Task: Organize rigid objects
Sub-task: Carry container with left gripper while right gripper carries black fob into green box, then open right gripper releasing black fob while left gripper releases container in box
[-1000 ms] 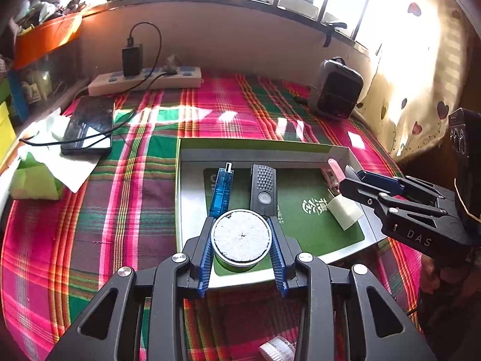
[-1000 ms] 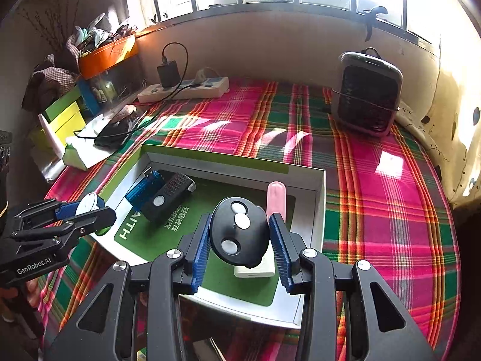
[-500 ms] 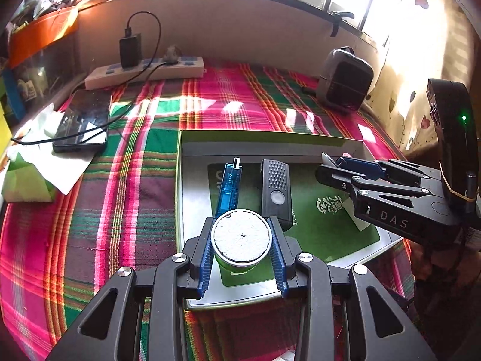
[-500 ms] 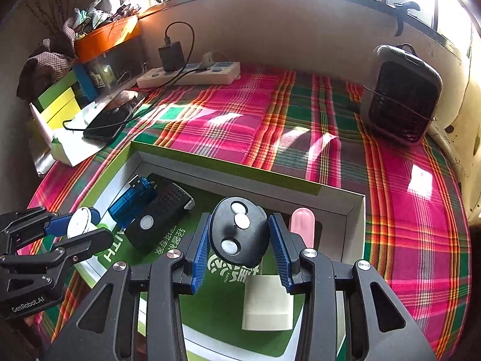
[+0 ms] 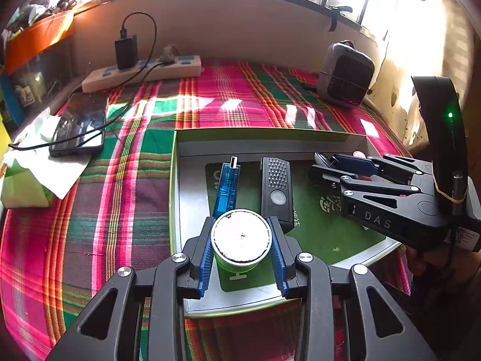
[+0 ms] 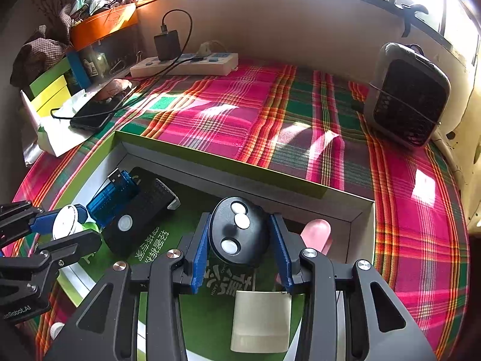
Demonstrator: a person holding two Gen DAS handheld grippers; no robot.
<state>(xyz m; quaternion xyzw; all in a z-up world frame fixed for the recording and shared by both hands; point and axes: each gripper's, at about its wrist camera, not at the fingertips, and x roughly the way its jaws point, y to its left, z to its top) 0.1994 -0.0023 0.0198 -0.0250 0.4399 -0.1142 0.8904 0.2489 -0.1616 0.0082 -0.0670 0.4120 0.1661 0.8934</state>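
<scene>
Left claw (image 5: 240,255) grips white-topped jar (image 5: 240,236); right claw (image 6: 240,251) grips black remote (image 6: 237,231).

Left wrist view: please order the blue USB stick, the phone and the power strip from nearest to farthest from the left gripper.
From the left gripper, which holds the round container:
1. Blue USB stick, in the tray just ahead.
2. Phone, on the cloth, far left.
3. Power strip, by the back wall.
</scene>
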